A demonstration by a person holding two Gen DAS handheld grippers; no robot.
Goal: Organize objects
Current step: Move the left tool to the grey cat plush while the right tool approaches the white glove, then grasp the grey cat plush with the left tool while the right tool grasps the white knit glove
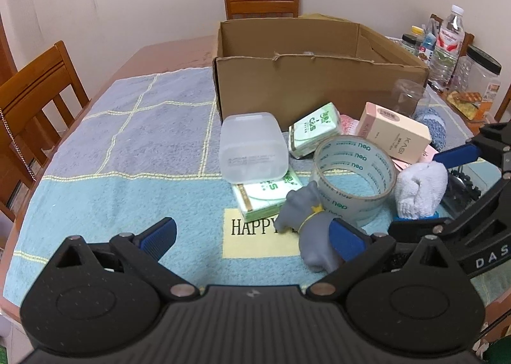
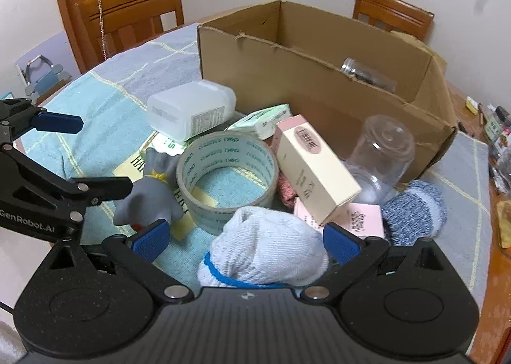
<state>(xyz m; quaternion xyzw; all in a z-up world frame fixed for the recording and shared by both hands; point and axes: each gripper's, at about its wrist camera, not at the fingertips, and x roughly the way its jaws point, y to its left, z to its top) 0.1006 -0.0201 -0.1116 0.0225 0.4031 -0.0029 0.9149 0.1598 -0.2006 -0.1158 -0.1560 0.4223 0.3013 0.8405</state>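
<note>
Clutter ahead of two grippers, with a box behind it

Seen from the left gripper (image 1: 254,238), the toy animal (image 1: 314,230) lies just ahead, touching its right finger; the tape roll (image 1: 354,177) sits just beyond the toy, the plastic tub (image 1: 252,147) ahead and left of the roll, resting on a tissue pack (image 1: 266,194). The cardboard box (image 1: 306,83) stands behind them all. From the right gripper (image 2: 246,244), the rolled sock (image 2: 271,252) lies between its fingers, the carton (image 2: 313,169) ahead, leaning over the pile, the clear jar (image 2: 383,150) to its right against the box, and the knitted sock (image 2: 415,210) ahead to the right.
</note>
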